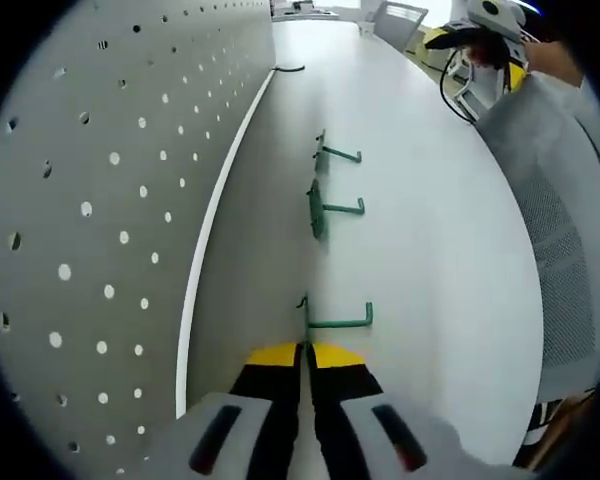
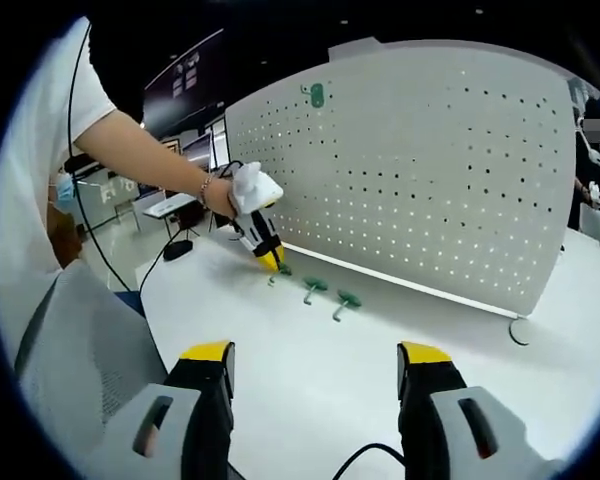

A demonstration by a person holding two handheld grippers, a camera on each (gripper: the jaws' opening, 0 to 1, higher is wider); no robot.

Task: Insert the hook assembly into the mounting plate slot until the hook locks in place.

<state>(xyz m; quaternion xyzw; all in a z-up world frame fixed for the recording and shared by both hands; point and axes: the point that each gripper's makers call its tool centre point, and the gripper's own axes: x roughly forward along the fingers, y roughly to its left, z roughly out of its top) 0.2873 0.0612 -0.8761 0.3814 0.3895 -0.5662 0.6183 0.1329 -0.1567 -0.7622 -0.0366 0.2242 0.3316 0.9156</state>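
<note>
Three green hook assemblies lie in a row on the white table [image 1: 430, 250]: the nearest hook [image 1: 338, 321], a middle hook [image 1: 325, 208] and a far hook [image 1: 335, 153]. My left gripper [image 1: 306, 350] has its yellow-tipped jaws pressed together on the lower end of the nearest hook's thin base plate. The white perforated mounting plate [image 1: 100, 200] stands upright just left of the row. In the right gripper view, a person's hand holds the left gripper [image 2: 273, 262] at the first hook [image 2: 283, 270], in front of the mounting plate [image 2: 430, 170]. My right gripper [image 2: 315, 352] is open over bare table.
One green hook piece [image 2: 316, 95] sits high on the mounting plate. A black cable loop [image 2: 520, 330] lies by the plate's right end. A grey mesh chair [image 2: 70, 350] stands at the table's left edge, with monitors [image 2: 185, 75] behind.
</note>
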